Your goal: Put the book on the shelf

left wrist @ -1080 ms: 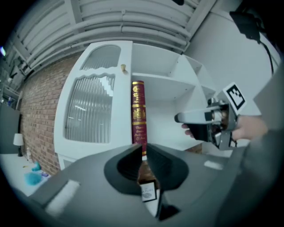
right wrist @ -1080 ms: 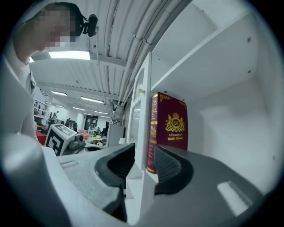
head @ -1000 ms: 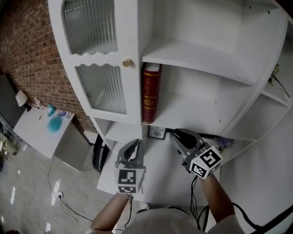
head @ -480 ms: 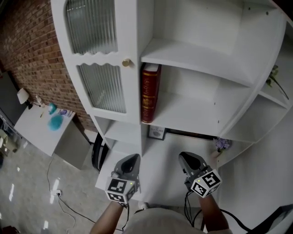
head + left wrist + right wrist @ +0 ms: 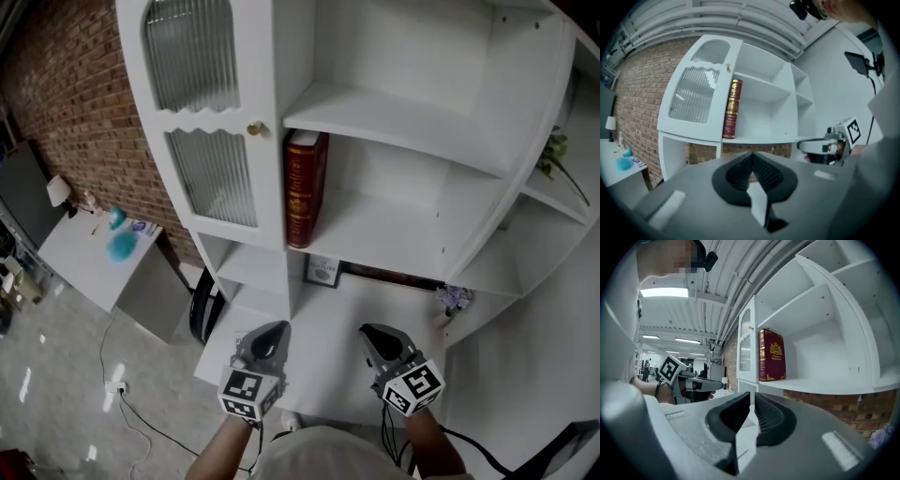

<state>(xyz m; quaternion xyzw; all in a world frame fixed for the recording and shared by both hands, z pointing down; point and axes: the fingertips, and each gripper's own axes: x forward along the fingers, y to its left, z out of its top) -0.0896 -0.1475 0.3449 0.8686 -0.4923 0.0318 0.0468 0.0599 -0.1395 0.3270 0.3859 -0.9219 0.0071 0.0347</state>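
Book [image 5: 306, 190] upright on shelf [image 5: 389, 236], spine outward — vertical

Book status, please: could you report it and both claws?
Left claw shut, empty. Right claw just closed, empty. Book upright on shelf. Nothing in the way.

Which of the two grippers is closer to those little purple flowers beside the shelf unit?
Right. The right gripper, whose empty jaws have just been closing, is just left of the purple flowers in the head view; the left gripper lies farther left, beyond it.
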